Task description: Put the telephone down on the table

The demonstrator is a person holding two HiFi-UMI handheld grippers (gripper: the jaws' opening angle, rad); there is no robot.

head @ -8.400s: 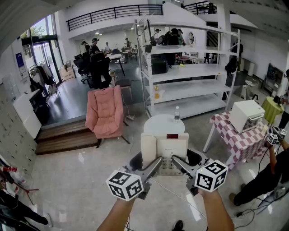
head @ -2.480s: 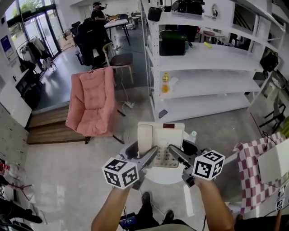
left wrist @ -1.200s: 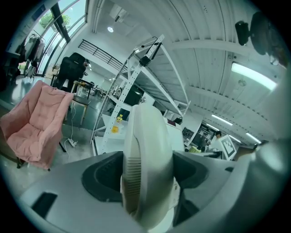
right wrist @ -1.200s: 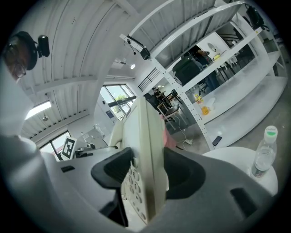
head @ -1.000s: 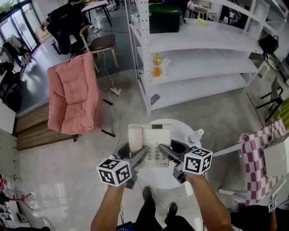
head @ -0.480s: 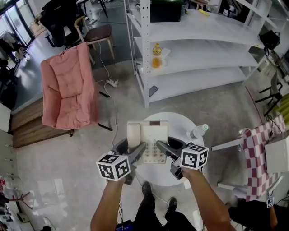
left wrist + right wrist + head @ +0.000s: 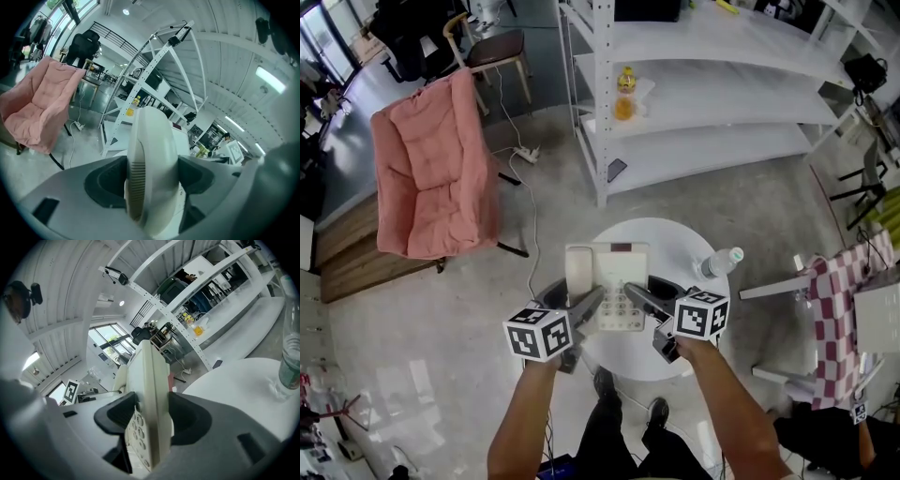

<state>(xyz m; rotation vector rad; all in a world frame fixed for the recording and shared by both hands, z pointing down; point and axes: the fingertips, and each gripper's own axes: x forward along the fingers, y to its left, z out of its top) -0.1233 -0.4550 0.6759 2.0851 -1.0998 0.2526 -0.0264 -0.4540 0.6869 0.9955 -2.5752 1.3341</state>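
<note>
A cream desk telephone (image 7: 607, 281) with its handset on the left and a keypad is held over the round white table (image 7: 675, 246). My left gripper (image 7: 592, 302) is shut on its handset side and my right gripper (image 7: 634, 296) on its keypad side. In the left gripper view the handset (image 7: 150, 154) fills the gap between the jaws of the left gripper (image 7: 152, 187). In the right gripper view the right gripper (image 7: 152, 425) clamps the phone's body (image 7: 151, 380) edge-on. Whether the phone touches the tabletop (image 7: 234, 380) I cannot tell.
A water bottle (image 7: 718, 263) stands on the table's right side, close to my right gripper (image 7: 290, 357). A pink chair (image 7: 431, 164) stands to the left, white shelving (image 7: 722, 94) behind, and a checkered table (image 7: 839, 300) at the right.
The view has moved in over the round table, which now lies under the phone. Both grippers have kept their hold on the phone throughout.
</note>
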